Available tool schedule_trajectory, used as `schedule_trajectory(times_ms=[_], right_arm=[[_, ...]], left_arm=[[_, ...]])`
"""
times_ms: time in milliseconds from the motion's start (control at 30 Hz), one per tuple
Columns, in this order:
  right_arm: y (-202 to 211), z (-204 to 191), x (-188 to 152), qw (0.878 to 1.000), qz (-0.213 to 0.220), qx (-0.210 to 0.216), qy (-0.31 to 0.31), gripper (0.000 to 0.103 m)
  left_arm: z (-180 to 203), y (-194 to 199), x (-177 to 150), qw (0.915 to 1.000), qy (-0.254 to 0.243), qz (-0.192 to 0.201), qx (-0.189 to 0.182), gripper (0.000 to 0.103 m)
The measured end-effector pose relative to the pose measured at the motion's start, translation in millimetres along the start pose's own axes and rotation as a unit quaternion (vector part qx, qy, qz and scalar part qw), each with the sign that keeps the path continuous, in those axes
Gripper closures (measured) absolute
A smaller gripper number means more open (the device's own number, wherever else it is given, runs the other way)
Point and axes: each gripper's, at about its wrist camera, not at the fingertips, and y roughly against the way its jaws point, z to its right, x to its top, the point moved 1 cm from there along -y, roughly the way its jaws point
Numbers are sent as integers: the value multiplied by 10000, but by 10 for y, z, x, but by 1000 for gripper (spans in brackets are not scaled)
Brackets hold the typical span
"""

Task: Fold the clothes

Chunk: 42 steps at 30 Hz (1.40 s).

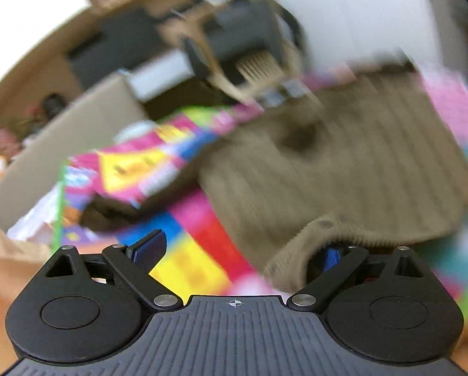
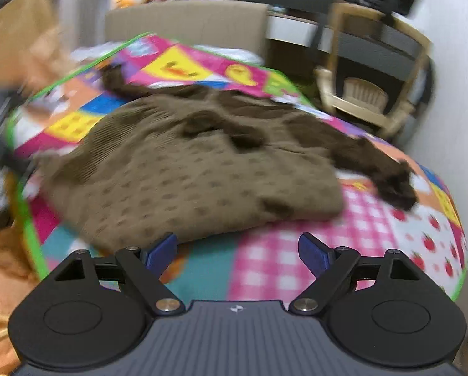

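A brown knitted sweater (image 2: 187, 172) lies bunched on a bright patchwork play mat (image 2: 296, 260), one dark sleeve (image 2: 390, 181) stretched out to the right. My right gripper (image 2: 238, 252) hovers just in front of the sweater's near hem, open, with only mat between its blue pads. In the left wrist view the same sweater (image 1: 327, 163) fills the right half over the mat (image 1: 196, 250). My left gripper (image 1: 240, 252) is open wide. A fold of the sweater's edge hangs over its right finger and hides most of that pad. The left pad (image 1: 149, 249) is bare. Both views are blurred.
A pale wooden chair (image 2: 374, 94) stands beyond the mat's far right corner, and shows in the left wrist view as the chair (image 1: 249, 62). A beige panel (image 2: 187, 22) backs the mat. Orange cloth (image 2: 2, 282) lies off the mat's left edge. A white wall (image 2: 453, 94) closes the right.
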Motion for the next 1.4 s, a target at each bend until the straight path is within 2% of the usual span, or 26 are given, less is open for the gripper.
schedule_trajectory(times_ms=[67,167,267,333,400,433,500,533,600,667,767,800,867,900,967,1000,1067,1100,1133,1200,1233,1300,1333,1400], right_arm=[[2,-214,58,9988,197,-42,449,18],[-91,-443,167,9958,461,-141,781,18],[-239,-643,277,9922,683,-249,1014,18],[-370,-702,291,9903,579,-315,1223,18],[-465,-721,265,9852,465,-524,1564,18],[-513,-731,251,9820,407,-629,1734,18],[-489,-598,300,9746,557,-1213,1796,18],[-444,-492,358,9749,631,-1351,1651,18],[-344,-356,456,9803,737,-1279,1314,18],[-285,-385,460,9822,794,-1164,1245,18],[-298,-569,318,9840,684,-910,1373,17],[-325,-612,263,9836,628,-898,1431,18],[-384,-691,156,9822,518,-907,1560,18],[-387,-654,136,9780,550,-1121,1672,18],[-381,-547,111,9655,652,-1640,1912,18],[-289,-432,179,9565,899,-2087,1832,18],[10,-193,361,9328,1562,-2885,1491,18],[208,-112,440,9256,1893,-3014,1287,18],[320,-89,462,9228,2028,-3037,1228,17],[504,-64,481,9188,2217,-3048,1173,16],[504,-73,437,9204,2167,-3023,1208,16],[377,-91,313,9335,1846,-2816,1230,16],[305,-101,257,9389,1707,-2736,1201,16],[188,-101,193,9451,1572,-2641,1108,16]], left_arm=[[-182,-64,239,9987,314,273,290,5],[-353,-210,461,9959,520,409,623,5],[-453,-300,540,9944,775,383,612,5],[-447,-286,504,9944,841,326,551,5],[-369,-173,417,9958,822,316,260,5],[-335,-95,365,9960,824,337,-75,5],[-246,18,288,9929,797,331,-820,4],[-147,28,256,9917,704,274,-1038,3],[57,24,195,9891,490,148,-1380,3],[286,-138,146,9930,151,-55,-1166,3],[413,-380,107,9968,66,-280,-750,3],[423,-427,103,9981,19,-279,-557,3],[355,-419,119,9996,-232,-19,141,3],[304,-407,133,9981,-330,116,505,3],[67,-286,186,9916,-206,414,1207,3],[-66,-202,211,9872,-78,551,1494,3],[-315,-14,240,9797,221,733,1853,3],[-403,63,225,9774,323,751,1952,3],[-477,135,206,9763,461,757,1972,3],[-552,255,158,9813,934,712,1526,3],[-566,310,141,9850,1264,671,968,3],[-508,371,118,9831,1702,611,-280,3],[-392,378,119,9798,1727,604,-805,3],[-17,376,143,9800,1332,505,-1389,2]])
